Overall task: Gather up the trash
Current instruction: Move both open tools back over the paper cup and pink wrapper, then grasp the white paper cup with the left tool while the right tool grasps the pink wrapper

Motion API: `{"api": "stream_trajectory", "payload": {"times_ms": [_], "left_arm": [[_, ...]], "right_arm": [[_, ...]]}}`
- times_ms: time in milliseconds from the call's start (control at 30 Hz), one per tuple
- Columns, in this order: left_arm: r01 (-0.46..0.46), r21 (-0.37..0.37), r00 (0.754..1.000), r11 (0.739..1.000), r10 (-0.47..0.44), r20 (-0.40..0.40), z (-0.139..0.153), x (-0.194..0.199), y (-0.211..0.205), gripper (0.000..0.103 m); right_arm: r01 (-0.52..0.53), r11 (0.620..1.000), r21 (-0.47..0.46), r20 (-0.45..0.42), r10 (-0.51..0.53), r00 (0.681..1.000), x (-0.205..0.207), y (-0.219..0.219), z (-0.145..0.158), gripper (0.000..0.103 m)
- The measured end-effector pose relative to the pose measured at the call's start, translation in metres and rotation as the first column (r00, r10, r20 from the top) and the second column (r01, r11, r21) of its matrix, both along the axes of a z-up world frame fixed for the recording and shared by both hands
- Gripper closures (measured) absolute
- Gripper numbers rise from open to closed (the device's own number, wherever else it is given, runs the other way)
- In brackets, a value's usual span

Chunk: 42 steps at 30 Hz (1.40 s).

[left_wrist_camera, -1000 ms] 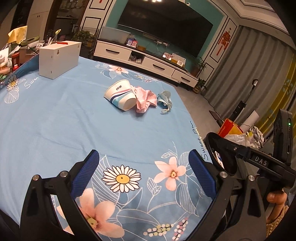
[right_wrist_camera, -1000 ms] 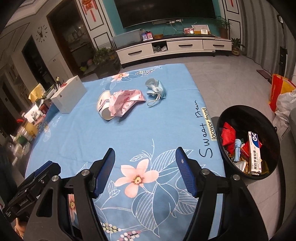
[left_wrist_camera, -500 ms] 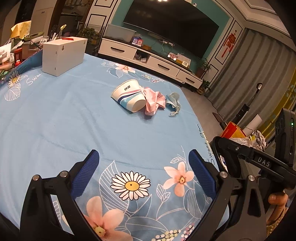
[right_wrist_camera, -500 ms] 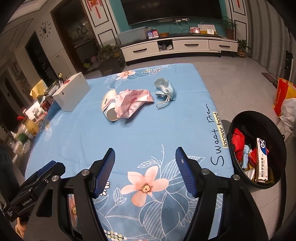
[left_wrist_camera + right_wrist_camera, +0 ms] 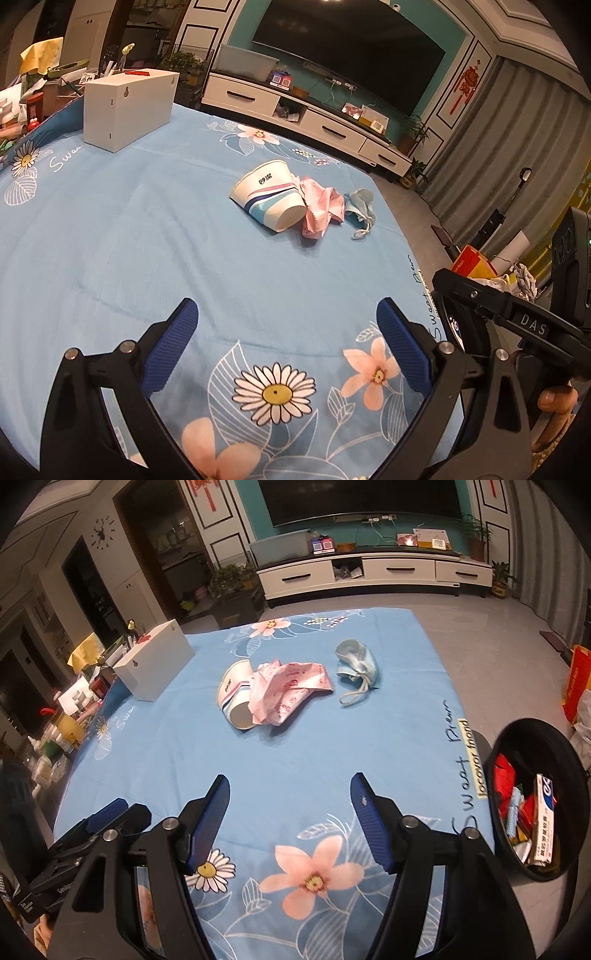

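Note:
A tipped paper cup (image 5: 269,201) (image 5: 234,696), a crumpled pink wrapper (image 5: 319,208) (image 5: 288,692) and a light blue face mask (image 5: 360,210) (image 5: 356,664) lie together on the blue flowered tablecloth (image 5: 147,240) (image 5: 295,753). My left gripper (image 5: 286,332) is open and empty, well short of them. My right gripper (image 5: 290,799) is open and empty, also short of them. A black trash bin (image 5: 502,749) with trash inside stands off the table's right edge.
A white box (image 5: 125,105) (image 5: 155,666) stands at the table's far left. Bottles and clutter (image 5: 55,746) crowd the left side. A red bag (image 5: 574,685) and a white TV cabinet (image 5: 373,574) are on the floor beyond.
Both grippers have moved forward over the table toward the cup, wrapper and mask. Both stay open and empty.

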<state>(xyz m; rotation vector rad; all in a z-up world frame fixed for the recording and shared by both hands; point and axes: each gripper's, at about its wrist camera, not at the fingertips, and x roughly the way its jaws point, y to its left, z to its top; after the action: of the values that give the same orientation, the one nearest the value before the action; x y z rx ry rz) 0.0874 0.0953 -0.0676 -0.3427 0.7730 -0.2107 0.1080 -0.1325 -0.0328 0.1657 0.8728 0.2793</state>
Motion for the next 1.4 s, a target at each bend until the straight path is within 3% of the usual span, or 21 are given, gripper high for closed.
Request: {"api": "stream_trajectory", "payload": {"times_ms": [467,700,867,1033,1133,1267,1400], "left_arm": [[-0.132,-0.041,0.990,0.990,0.130,-0.059,-0.024,0.052,0.049,0.006],[-0.111,-0.014,0.991,0.994,0.110,-0.071,-0.028,0.077,0.039,0.006],[-0.105,0.001,0.992,0.995,0.104,-0.074,-0.029,0.091,0.032,0.006],[-0.094,0.007,0.993,0.996,0.095,-0.073,-0.029,0.104,0.028,0.006],[-0.077,0.007,0.995,0.997,0.077,-0.067,-0.026,0.111,0.022,0.006],[-0.044,0.007,0.998,0.999,0.045,-0.048,-0.021,0.121,0.008,0.006],[0.005,0.042,0.999,0.999,-0.004,-0.043,-0.020,0.141,-0.015,0.006]], "right_arm": [[-0.062,0.997,0.036,0.006,0.062,0.998,0.069,0.022,-0.020,0.036],[-0.067,0.991,0.112,0.002,0.068,0.998,0.118,0.031,-0.030,0.036],[-0.066,0.992,0.108,-0.029,0.069,0.997,0.156,0.049,-0.047,0.036],[-0.042,0.995,0.095,-0.094,0.051,0.994,0.173,0.049,-0.068,0.078],[-0.032,0.993,0.110,-0.062,0.039,0.997,0.164,0.039,-0.063,0.093],[-0.037,0.976,0.215,0.010,0.035,0.999,0.134,0.008,-0.034,0.093],[-0.048,0.976,0.211,0.101,0.027,0.995,0.107,-0.016,-0.010,0.093]]}}
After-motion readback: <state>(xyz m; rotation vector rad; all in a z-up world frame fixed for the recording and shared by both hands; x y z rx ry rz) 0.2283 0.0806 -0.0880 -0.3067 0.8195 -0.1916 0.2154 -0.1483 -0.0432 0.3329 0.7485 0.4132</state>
